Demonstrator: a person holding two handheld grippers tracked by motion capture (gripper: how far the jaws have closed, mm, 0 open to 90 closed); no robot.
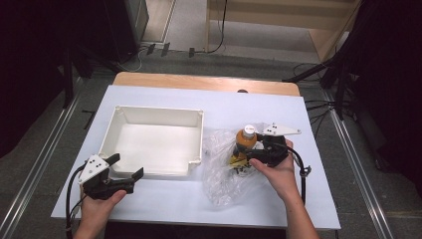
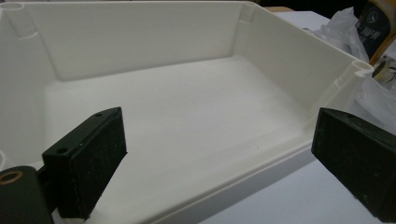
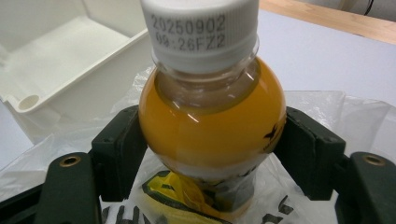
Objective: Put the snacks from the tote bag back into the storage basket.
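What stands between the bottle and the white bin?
Nothing solid. The right gripper grips the bottle over a crumpled clear bag, which lies against the bin's right wall. The bin looks empty, and the left gripper waits open at its near-left corner.

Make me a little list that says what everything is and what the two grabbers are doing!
bottle: orange drink, white cap, upright above the plastic bag
right gripper: shut on the bottle's sides
left gripper: open, jaws at the tub's near edge, holding nothing
tub: white, empty, left of the bag
plastic bag: clear, crumpled on the table
table: white top
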